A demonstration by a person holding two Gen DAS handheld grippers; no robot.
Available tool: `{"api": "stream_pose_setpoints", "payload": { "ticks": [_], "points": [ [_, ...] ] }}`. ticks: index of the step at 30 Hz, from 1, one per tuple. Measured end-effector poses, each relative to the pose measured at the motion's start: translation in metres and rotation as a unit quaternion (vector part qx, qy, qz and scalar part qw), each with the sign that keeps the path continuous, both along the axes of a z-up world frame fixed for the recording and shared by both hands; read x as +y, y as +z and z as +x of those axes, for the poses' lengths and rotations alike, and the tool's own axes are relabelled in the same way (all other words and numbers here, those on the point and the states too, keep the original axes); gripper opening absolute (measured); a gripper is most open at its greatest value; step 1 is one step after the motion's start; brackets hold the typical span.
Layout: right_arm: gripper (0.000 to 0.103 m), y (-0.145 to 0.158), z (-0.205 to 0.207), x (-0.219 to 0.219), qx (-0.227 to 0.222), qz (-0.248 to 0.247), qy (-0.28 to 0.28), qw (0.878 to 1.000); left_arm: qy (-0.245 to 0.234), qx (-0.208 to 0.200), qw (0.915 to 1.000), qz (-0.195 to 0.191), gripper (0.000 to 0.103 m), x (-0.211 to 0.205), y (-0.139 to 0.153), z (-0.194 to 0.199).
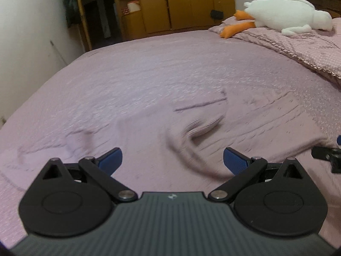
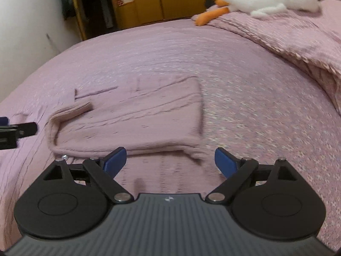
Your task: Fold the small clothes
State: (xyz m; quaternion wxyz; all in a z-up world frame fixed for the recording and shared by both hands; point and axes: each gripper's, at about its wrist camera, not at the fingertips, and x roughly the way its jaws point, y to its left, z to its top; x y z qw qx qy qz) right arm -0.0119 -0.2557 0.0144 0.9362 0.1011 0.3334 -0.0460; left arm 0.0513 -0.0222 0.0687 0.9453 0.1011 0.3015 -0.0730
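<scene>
A small pink garment [image 2: 136,119] lies flat on the bed [image 2: 245,85], just ahead of both tools. Seen along the right tool [image 2: 170,162], its near hem runs straight across just beyond the blue fingertips [image 2: 116,160], and the cloth stretches away from there as a rough rectangle with a squared far corner. A ribbed neckband curls up ahead and to the left of that tool. The right tool's jaws stand wide apart with nothing between them.

From the left tool [image 1: 172,160], the garment [image 1: 245,123] sits ahead and to the right, its curved ribbed collar just beyond the right-hand blue pad [image 1: 234,160]. This tool is also spread wide and grips nothing. The other tool's black edge [image 1: 326,155] shows at the far right, close beside.

The garment looks like a soft knit, creased in long shallow lines, almost the same dusty pink as the bedspread, which is textured and faintly speckled. Both views are smeared by motion, so finer weave is hard to make out.

Farther ahead and to the right, a quilted pink blanket [image 2: 287,32] with a frilled edge is heaped on the bed, and a white plush goose [image 1: 285,15] with orange feet lies on top of it. Yellow-brown wooden wardrobes [image 1: 181,2] stand beyond the bed.
</scene>
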Motion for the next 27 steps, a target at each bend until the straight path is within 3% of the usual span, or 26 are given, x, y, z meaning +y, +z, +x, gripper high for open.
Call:
{"api": "stream_pose_setpoints", "payload": {
  "ticks": [1,3,5,8,10,12,16,18,19,21,27],
  "points": [
    [0.094,-0.005,0.000,-0.004,0.000,0.001,-0.001,1.000,-0.007,0.005,1.0000,0.003,0.103,-0.008,-0.004,0.008],
    [0.094,-0.020,0.004,-0.007,0.013,0.002,-0.002,1.000,-0.021,0.020,0.9996,0.007,0.092,-0.021,-0.011,0.023],
    [0.098,-0.033,0.006,-0.009,0.018,0.005,-0.002,1.000,-0.026,0.029,0.9991,0.015,0.071,-0.031,-0.019,0.039],
    [0.103,-0.048,-0.002,-0.002,-0.023,-0.028,0.023,0.999,-0.025,0.027,0.9989,0.028,0.057,-0.043,-0.028,0.056],
    [0.103,-0.052,-0.004,0.004,-0.032,-0.048,0.020,0.998,-0.043,0.030,0.9981,0.030,0.057,-0.049,-0.033,0.064],
    [0.103,-0.053,-0.004,-0.001,-0.034,-0.034,0.019,0.999,-0.069,0.057,0.9958,0.022,0.059,-0.057,-0.041,0.076],
    [0.103,-0.055,-0.007,-0.006,-0.044,-0.015,0.019,0.999,-0.059,0.059,0.9959,0.035,0.057,-0.068,-0.054,0.094],
    [0.103,-0.054,-0.006,-0.002,-0.041,-0.026,0.018,0.999,-0.062,0.055,0.9964,0.020,0.033,-0.066,-0.054,0.098],
    [0.103,-0.054,-0.006,-0.001,-0.040,-0.029,0.019,0.999,-0.063,0.055,0.9964,0.015,0.016,-0.064,-0.053,0.100],
    [0.103,-0.053,-0.006,-0.002,-0.040,-0.029,0.020,0.999,-0.058,0.055,0.9968,0.000,0.011,-0.056,-0.049,0.101],
    [0.103,-0.052,-0.008,0.000,-0.040,-0.030,0.018,0.999,-0.001,0.026,0.9969,-0.075,0.009,-0.001,-0.018,0.095]
  ]
}}
